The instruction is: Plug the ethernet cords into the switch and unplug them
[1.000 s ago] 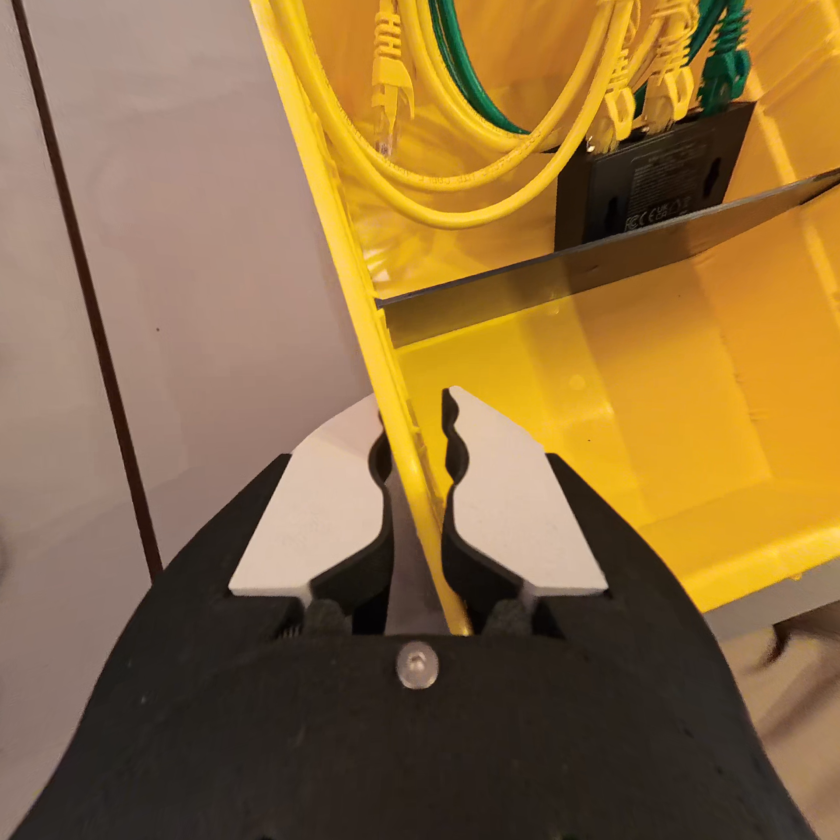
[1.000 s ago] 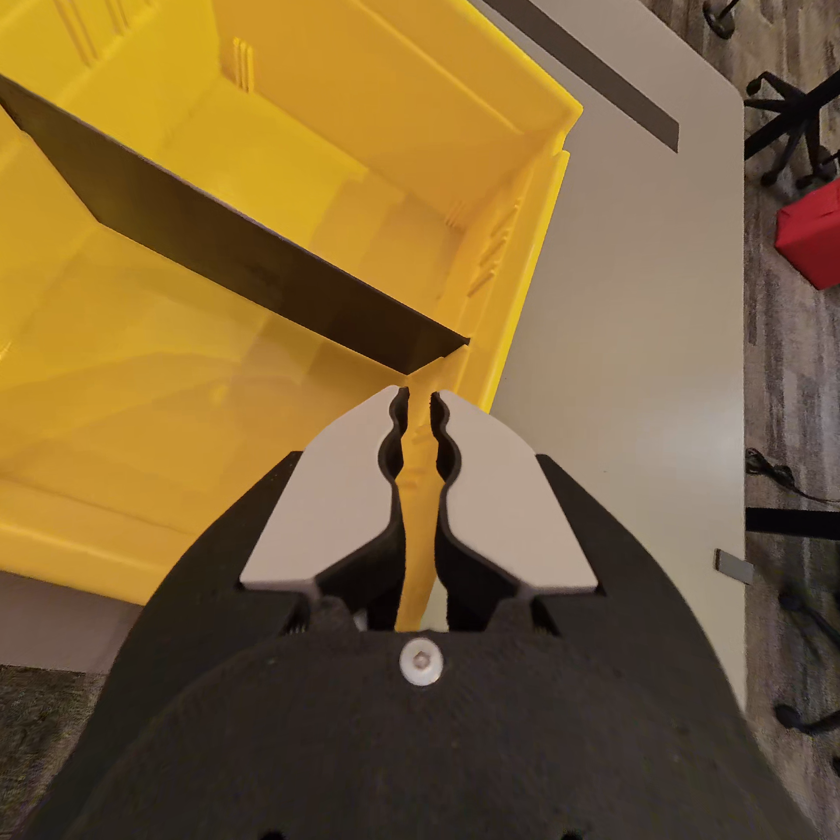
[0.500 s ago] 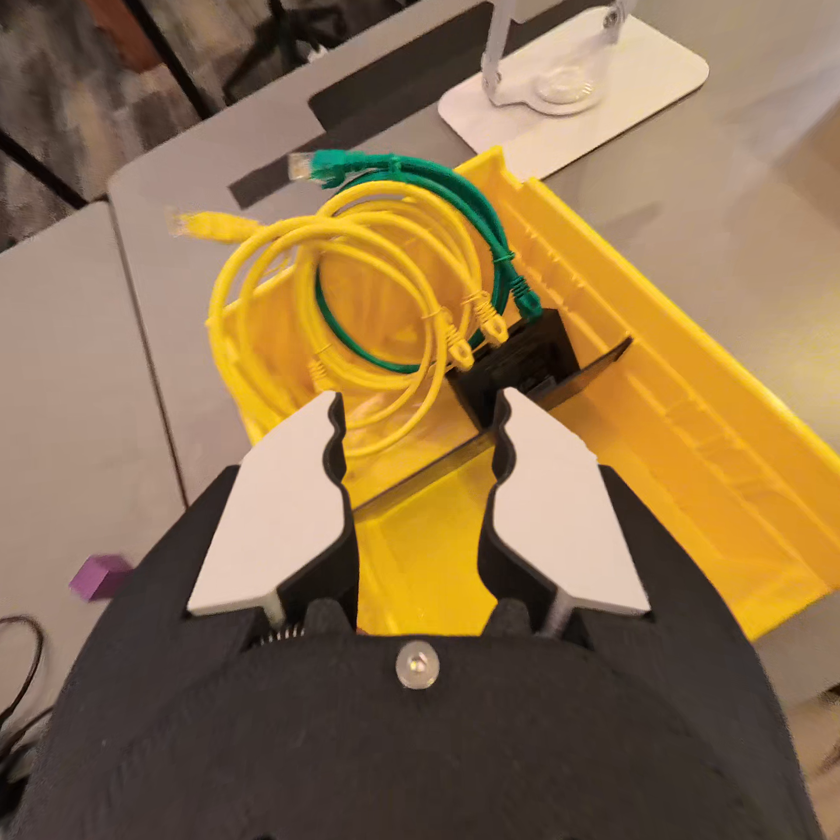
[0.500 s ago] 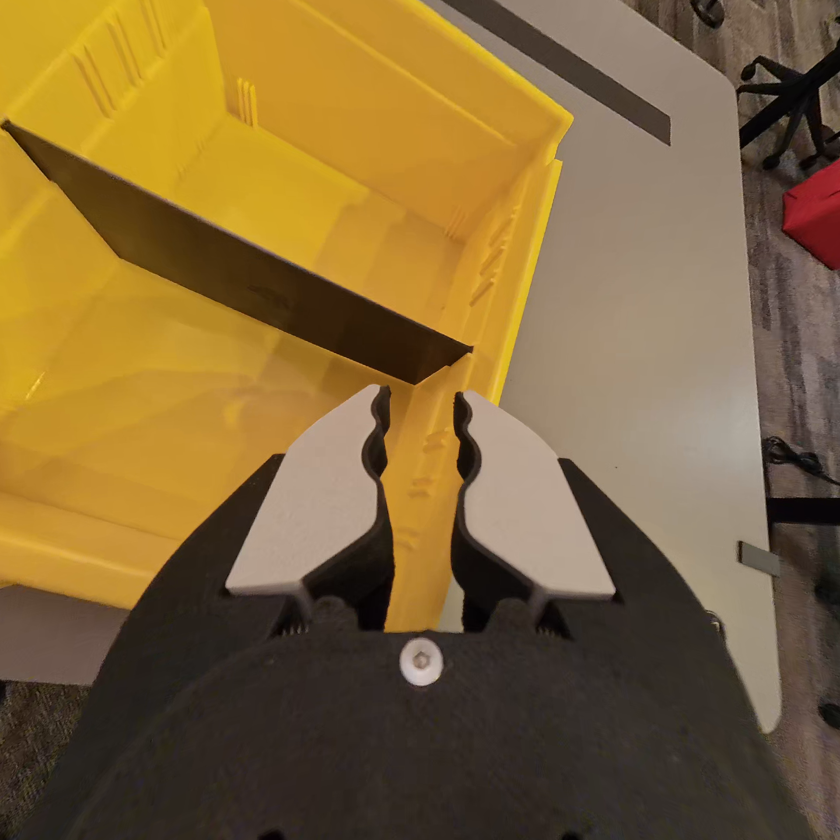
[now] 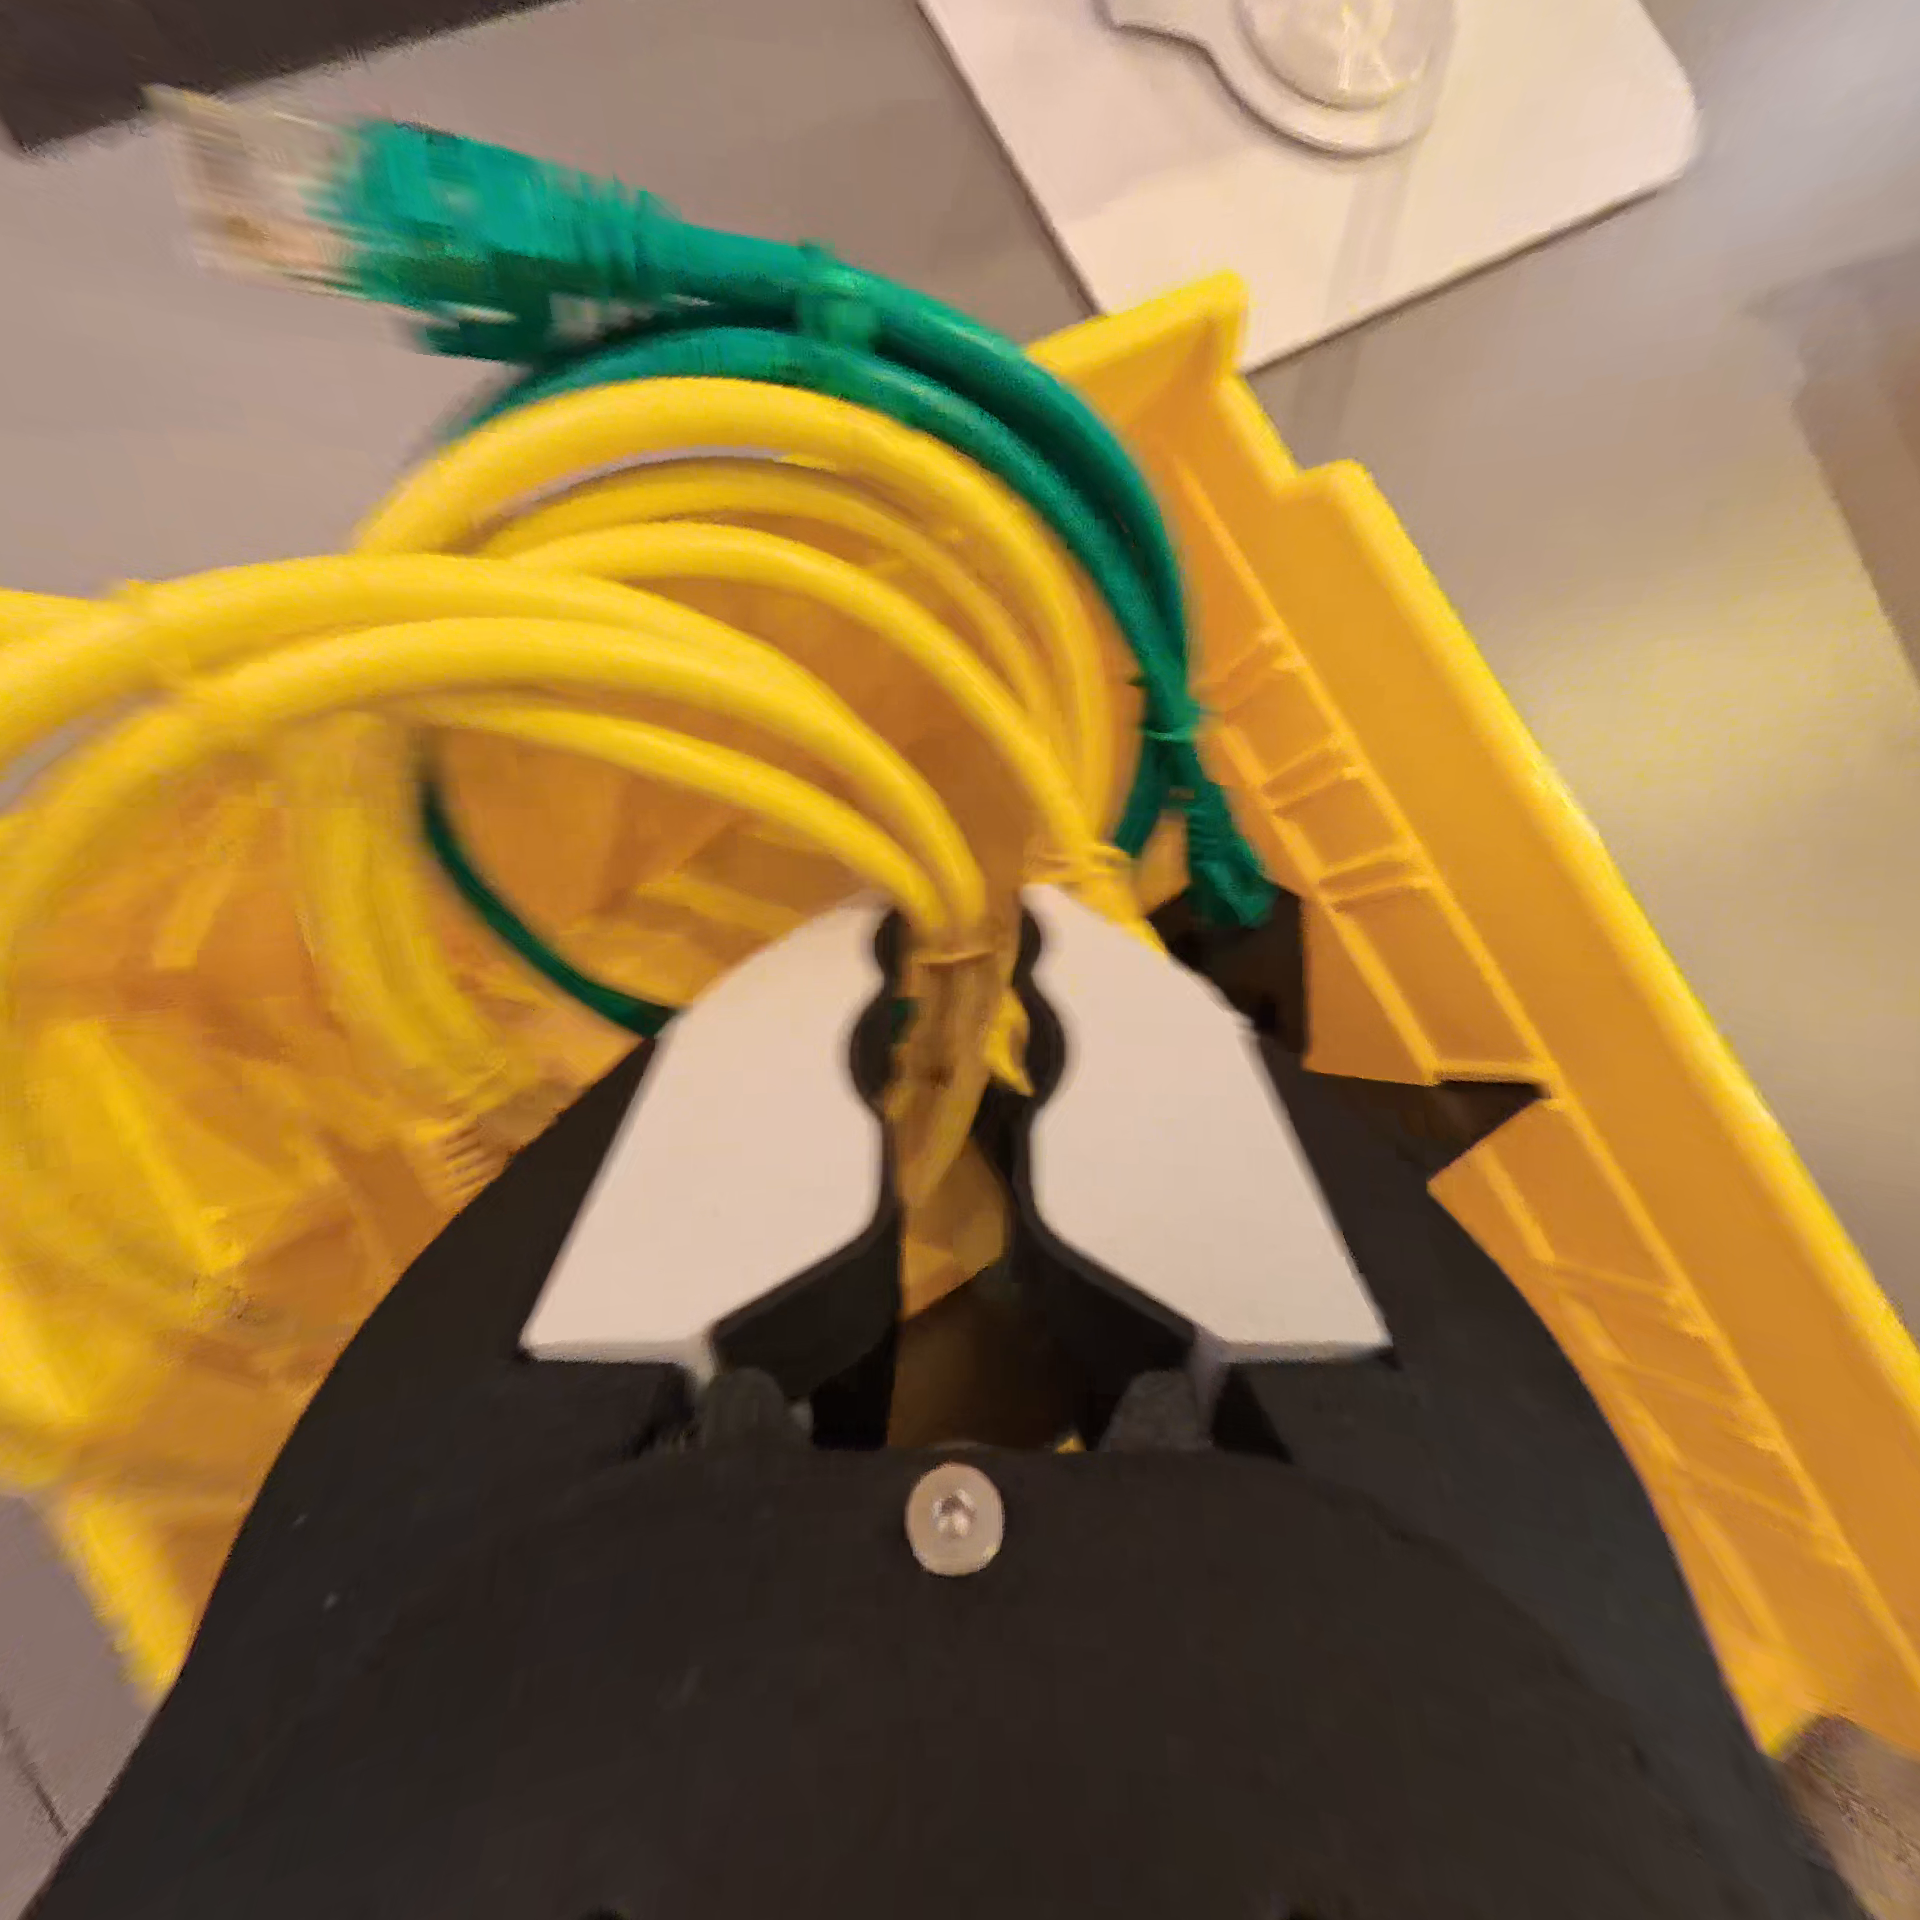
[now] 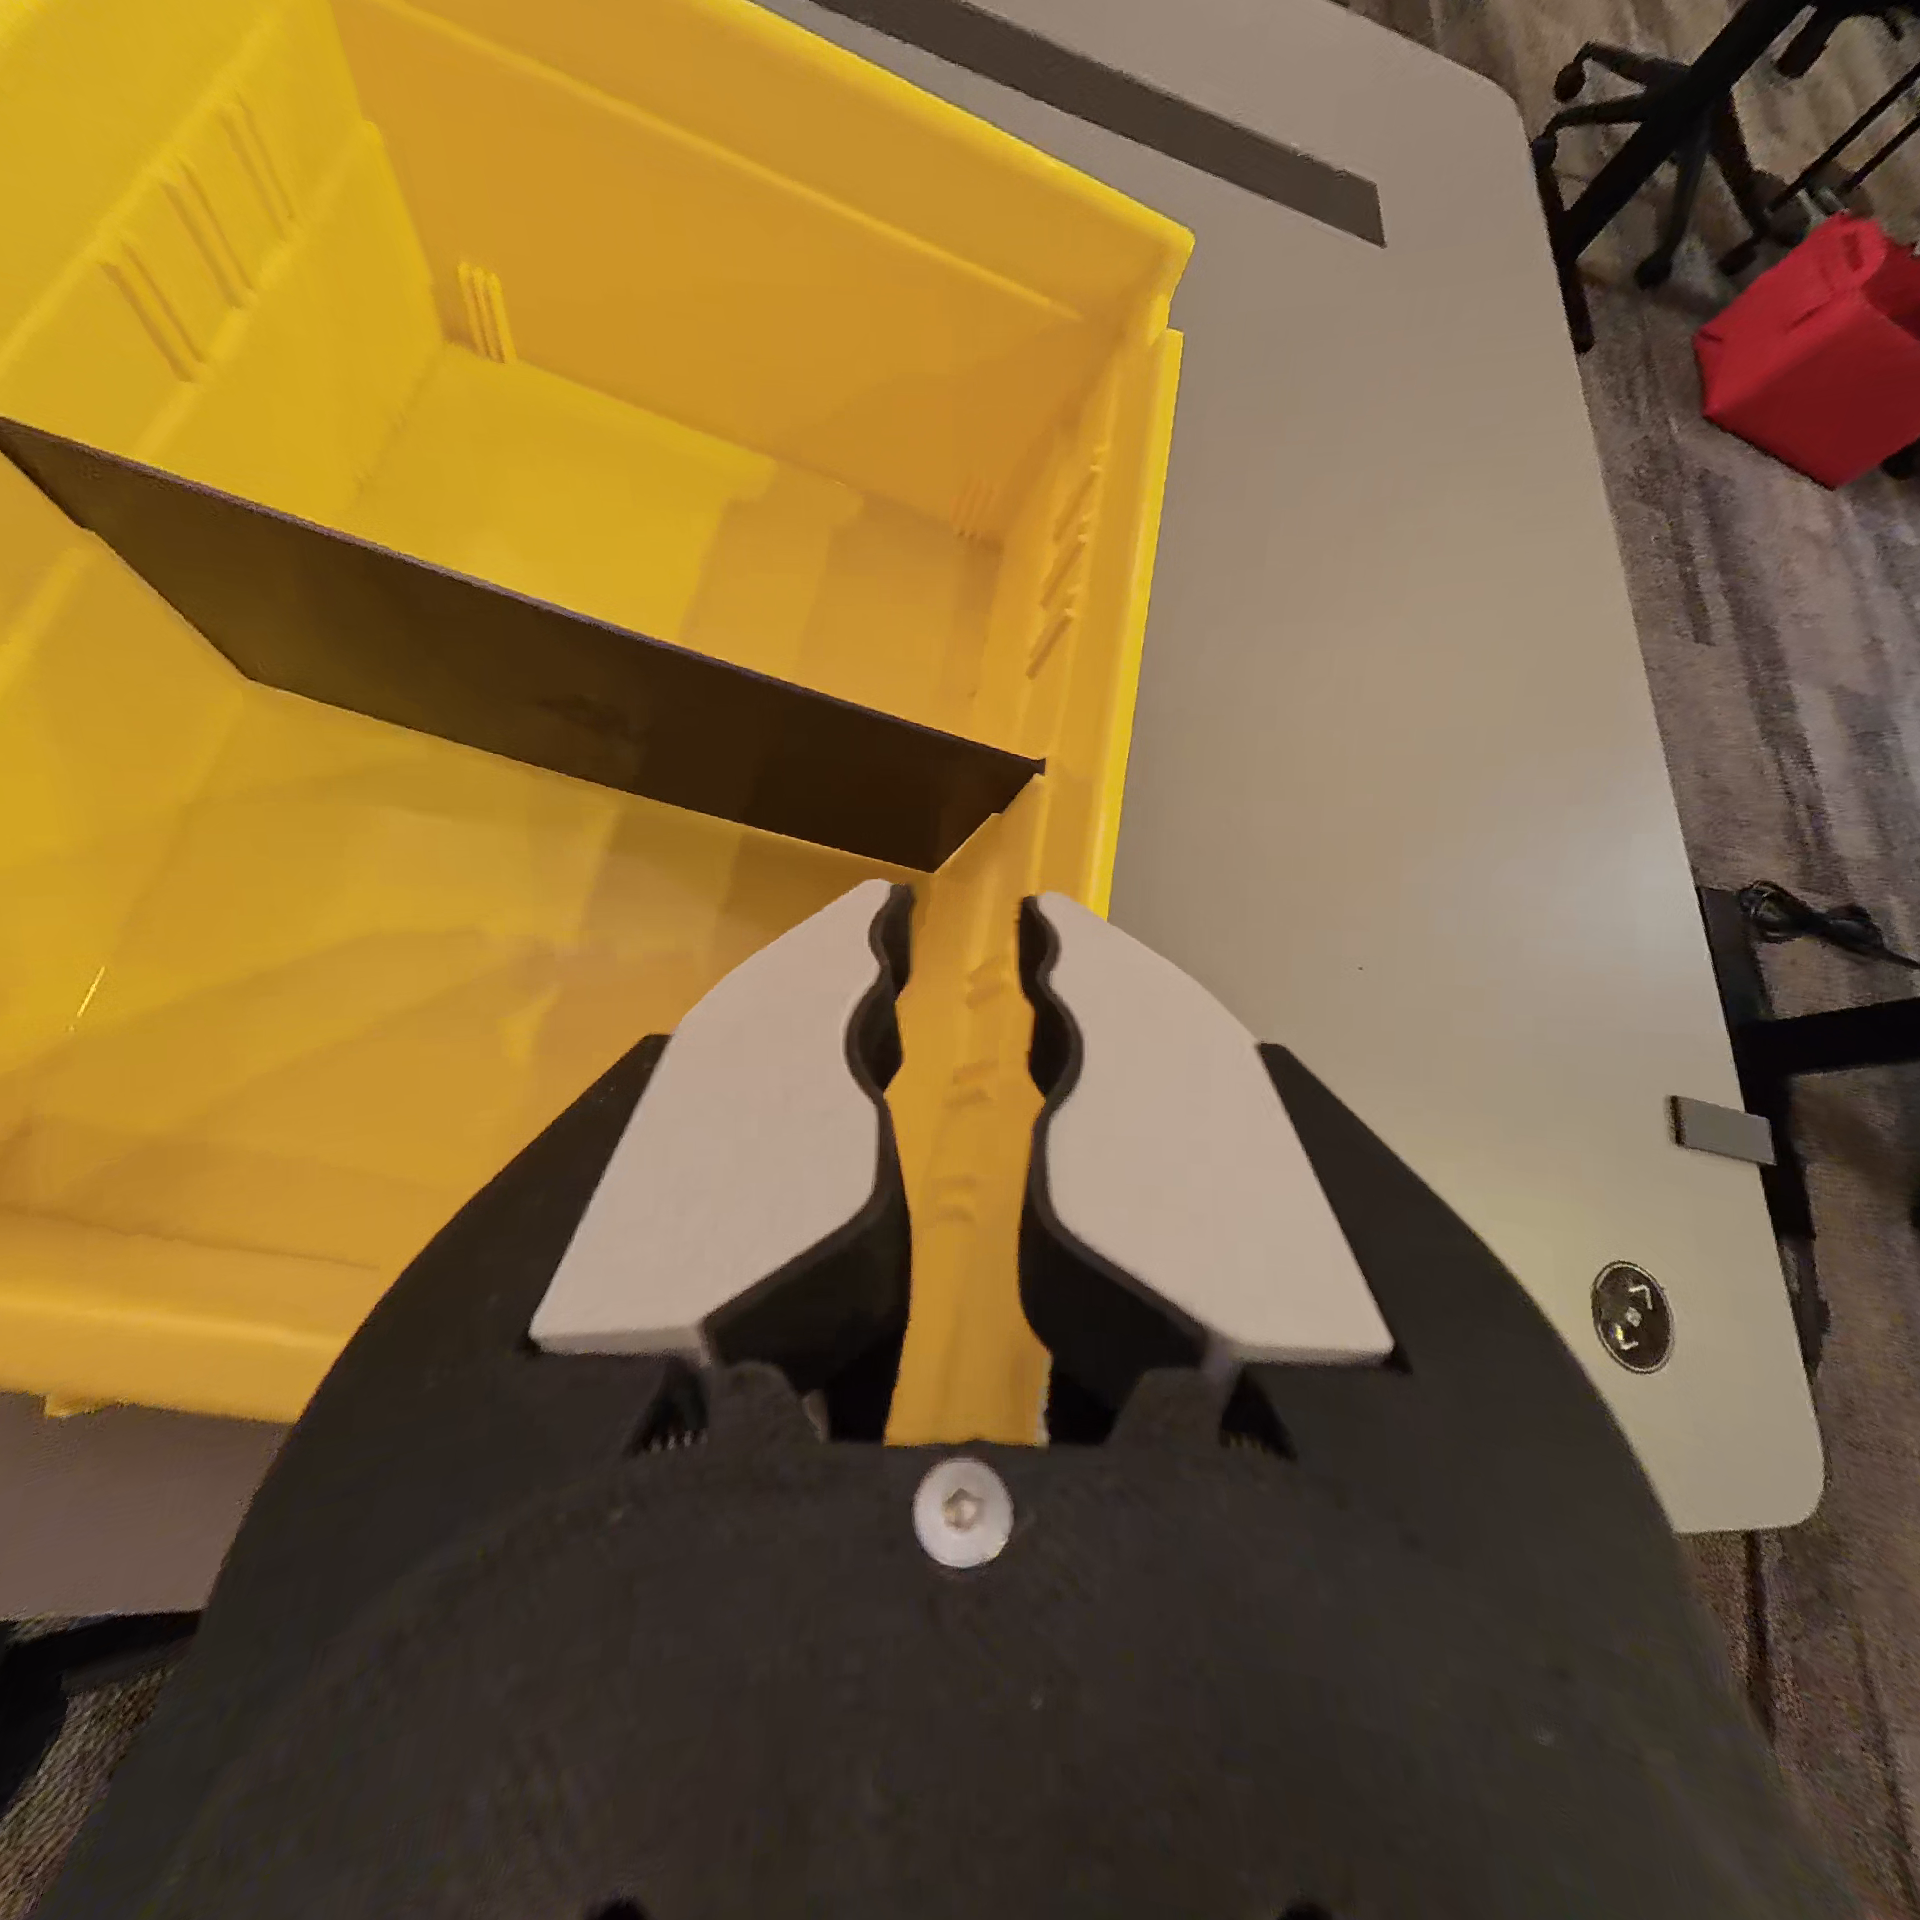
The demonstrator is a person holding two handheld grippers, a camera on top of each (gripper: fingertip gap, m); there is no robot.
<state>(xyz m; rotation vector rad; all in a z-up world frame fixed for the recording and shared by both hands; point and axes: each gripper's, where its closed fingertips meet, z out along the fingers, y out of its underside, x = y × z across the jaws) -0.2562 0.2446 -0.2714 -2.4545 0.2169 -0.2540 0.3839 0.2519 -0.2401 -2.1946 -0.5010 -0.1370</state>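
While blurred, yellow cord plugs [image 5: 951, 1023] sit between the left tool [image 5: 958, 935] fingers.

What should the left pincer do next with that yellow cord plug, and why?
Probably close a little more on the yellow plug and pull it straight back out of the black switch. The left gripper has its fingers on either side of that plug, with a gap left, and the picture is blurred. The right gripper straddles the yellow bin's wall, likely steadying it.
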